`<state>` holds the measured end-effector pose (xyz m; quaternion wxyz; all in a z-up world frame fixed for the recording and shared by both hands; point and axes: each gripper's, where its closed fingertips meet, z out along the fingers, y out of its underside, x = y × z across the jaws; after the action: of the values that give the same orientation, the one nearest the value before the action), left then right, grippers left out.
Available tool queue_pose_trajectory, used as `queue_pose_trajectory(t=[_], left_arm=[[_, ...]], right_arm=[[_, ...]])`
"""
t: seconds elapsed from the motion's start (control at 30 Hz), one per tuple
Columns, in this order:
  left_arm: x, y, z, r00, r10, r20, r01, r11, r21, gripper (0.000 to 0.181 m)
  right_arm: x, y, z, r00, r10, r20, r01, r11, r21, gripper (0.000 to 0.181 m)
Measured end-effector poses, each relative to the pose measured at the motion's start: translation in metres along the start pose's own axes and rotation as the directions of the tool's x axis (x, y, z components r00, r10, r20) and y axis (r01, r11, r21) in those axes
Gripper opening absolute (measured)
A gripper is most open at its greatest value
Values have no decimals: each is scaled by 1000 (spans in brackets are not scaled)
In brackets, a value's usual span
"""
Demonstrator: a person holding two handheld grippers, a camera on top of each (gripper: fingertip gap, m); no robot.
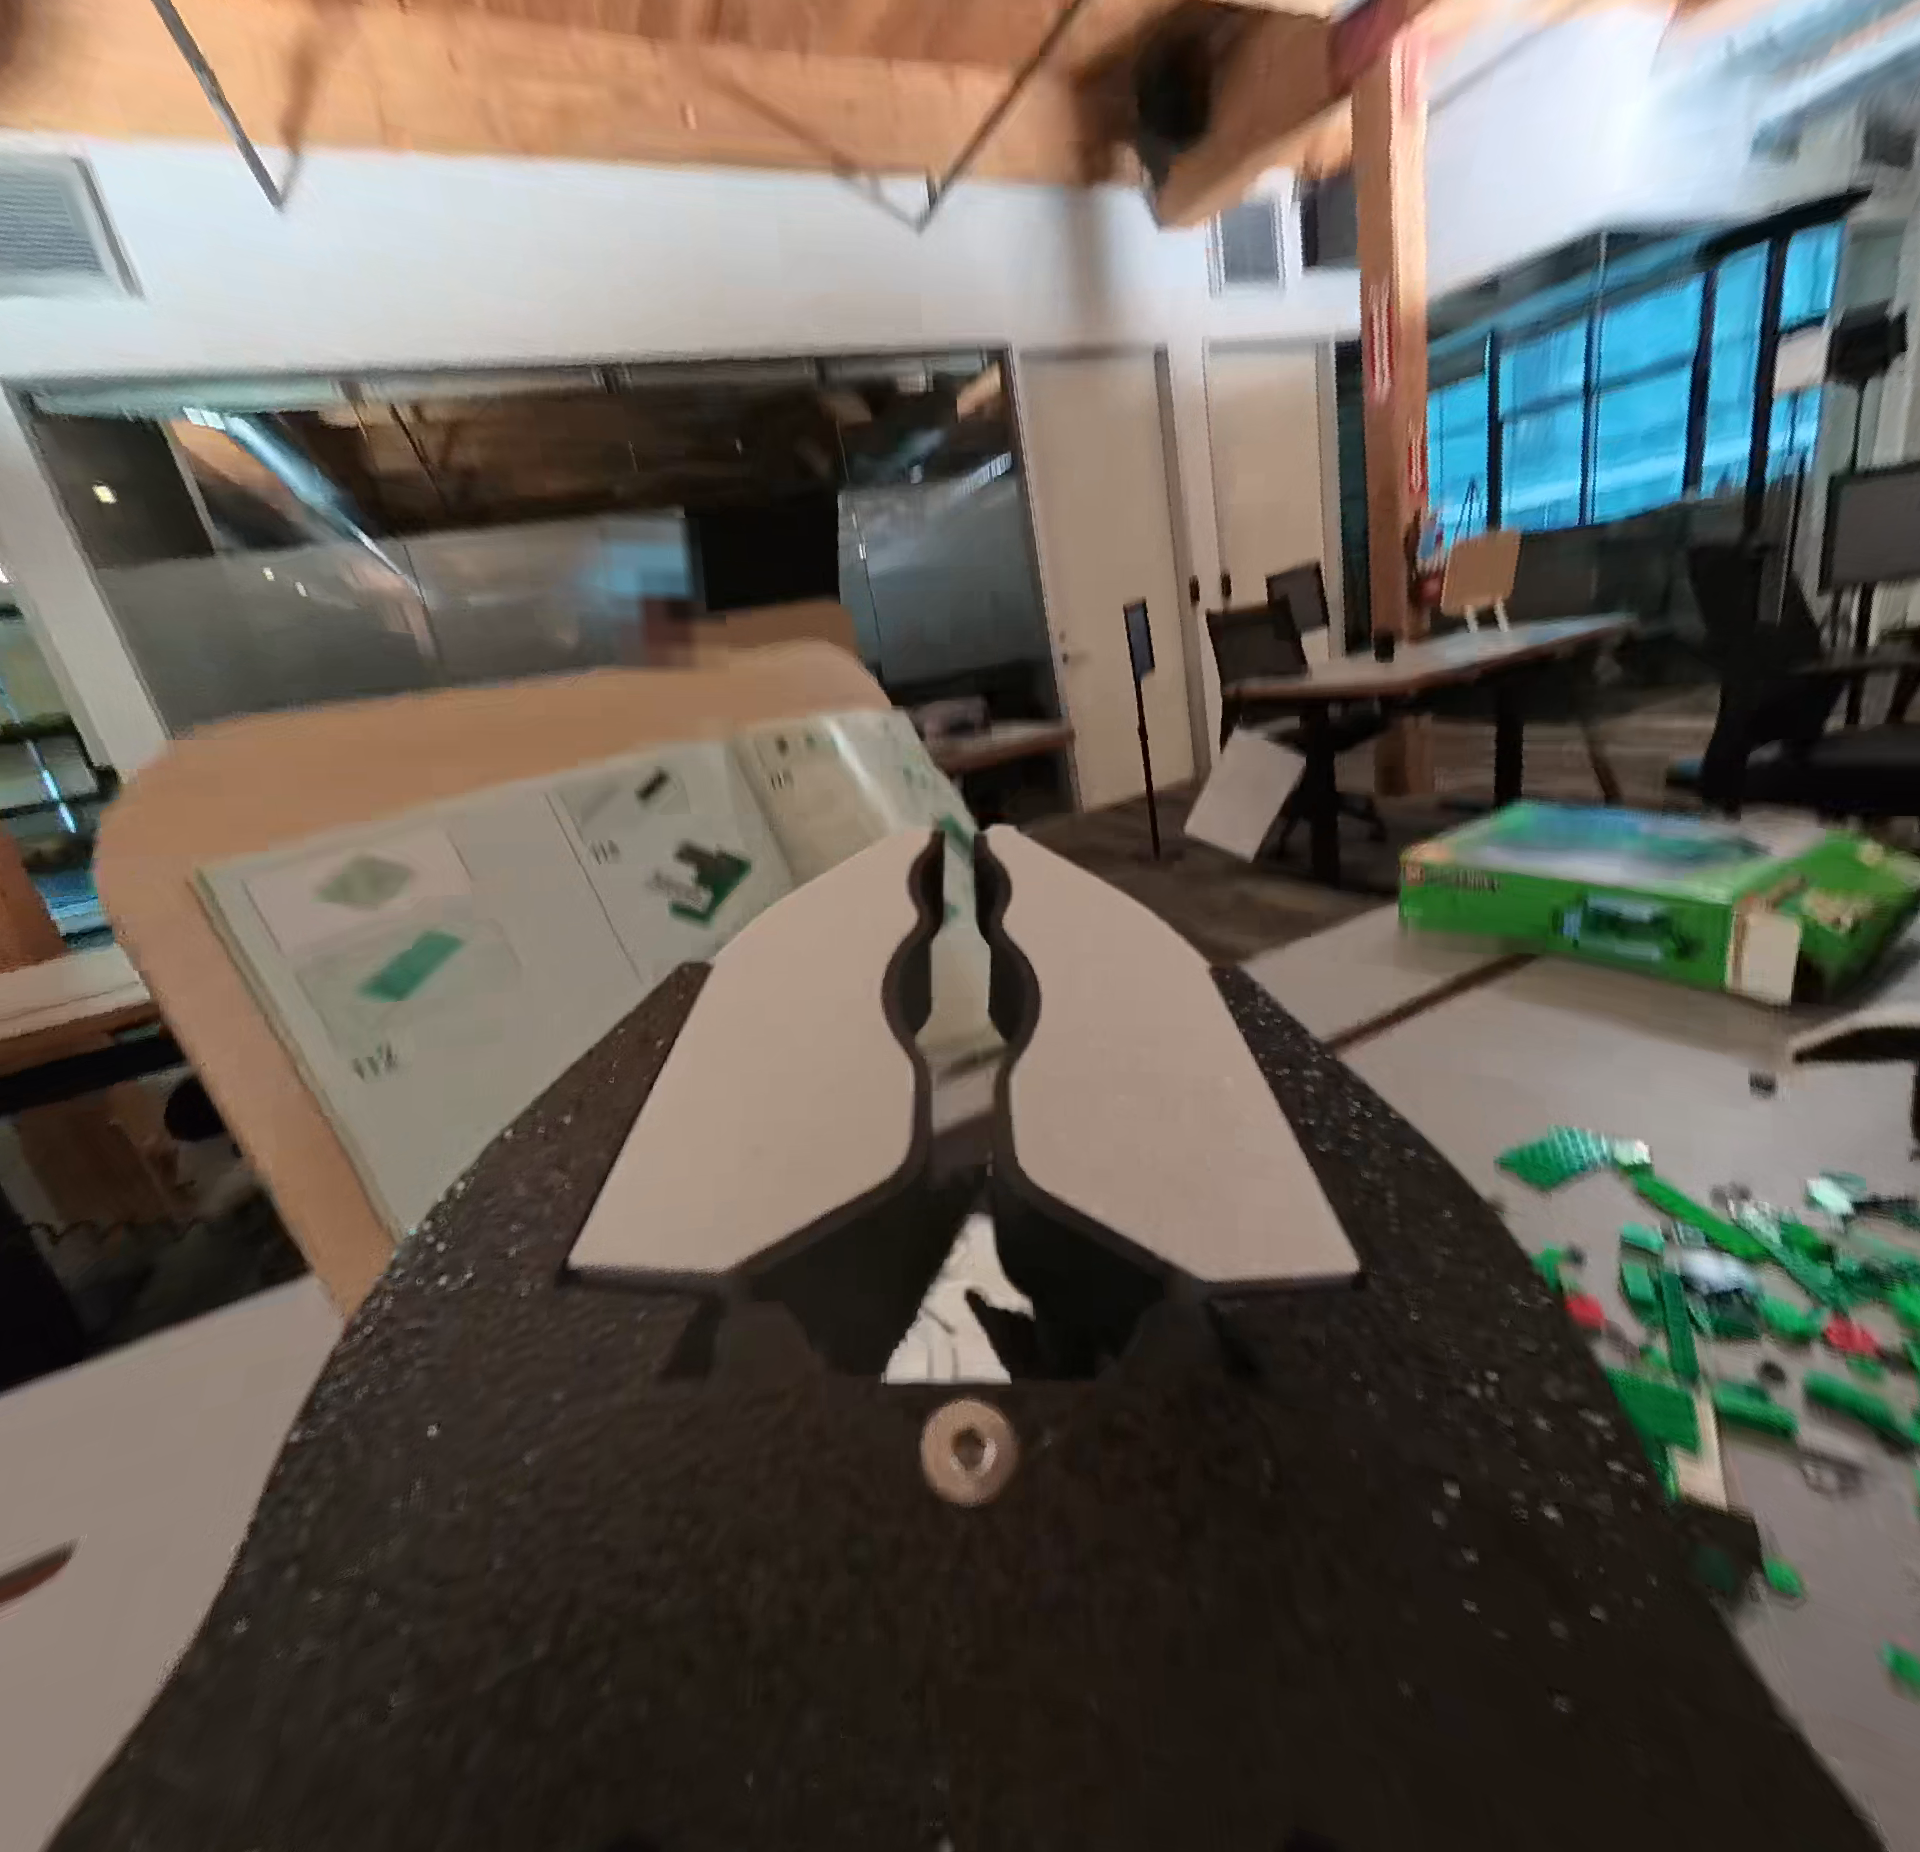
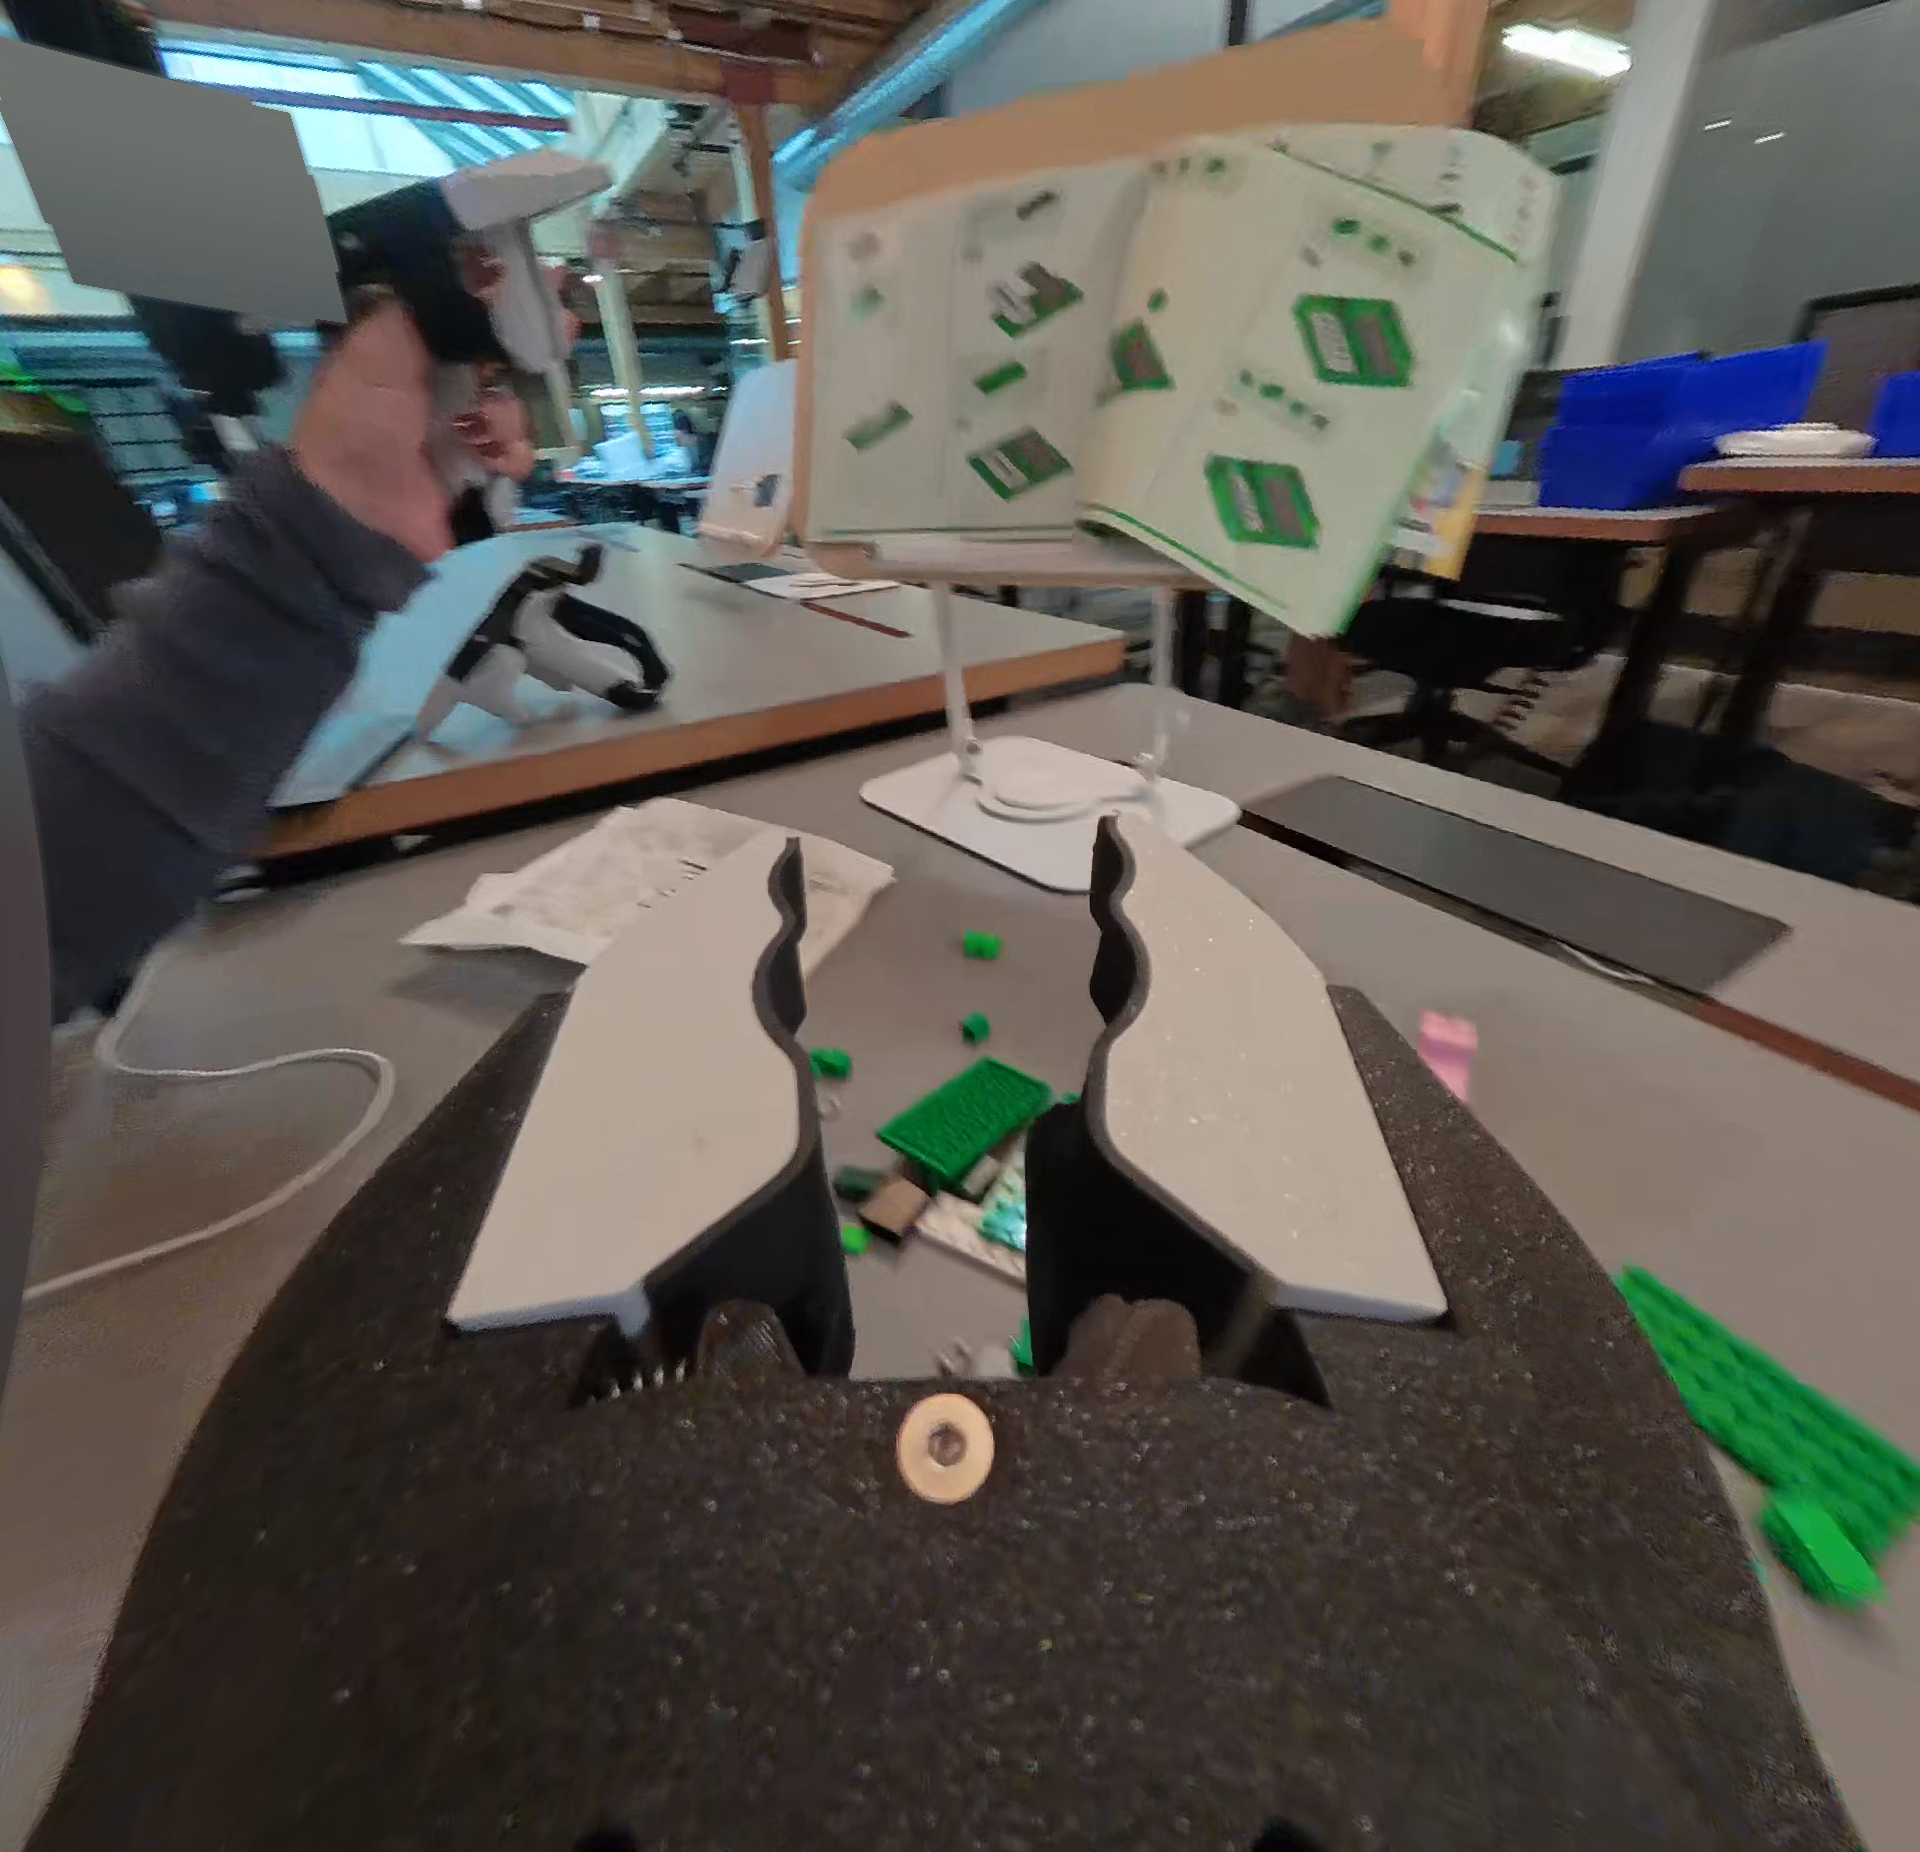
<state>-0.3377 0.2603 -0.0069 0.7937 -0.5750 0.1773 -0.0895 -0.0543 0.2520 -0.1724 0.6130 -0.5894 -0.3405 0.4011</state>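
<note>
Parted right hand-held gripper (image 2: 945, 872) over green bricks (image 2: 961, 1116).

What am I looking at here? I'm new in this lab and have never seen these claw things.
They are hand-held two-finger grippers, one in each of a person's hands, each with a camera looking along its fingers. One picture comes from the left gripper: raised, nearly shut, holding nothing, pointing towards an open instruction booklet. The other comes from the right gripper: open, empty, low over a grey table strewn with green building bricks. The booklet sits on a white stand; a green box lies farther off.
</note>
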Motion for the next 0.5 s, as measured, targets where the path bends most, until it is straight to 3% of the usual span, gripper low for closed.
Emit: queue_pose_trajectory(t=[0.1,0.2,0.37,0.5], left_arm=[[8,45,-18,998,60,11,-57,983,-177,13],[13,80,-48,993,107,55,-88,956,-280,22],[28,94,-77,983,37,179,-4,983,-186,29],[54,98,-52,977,-17,211,39,994,-97,44]], right_arm=[[26,20,-20,993,-2,-121,6,1000,28,51],[36,22,-26,990,11,-143,-10,1000,7,51],[52,16,-36,972,25,-233,-21,1000,22,45],[50,12,-33,971,94,-222,-93,996,12,47]])
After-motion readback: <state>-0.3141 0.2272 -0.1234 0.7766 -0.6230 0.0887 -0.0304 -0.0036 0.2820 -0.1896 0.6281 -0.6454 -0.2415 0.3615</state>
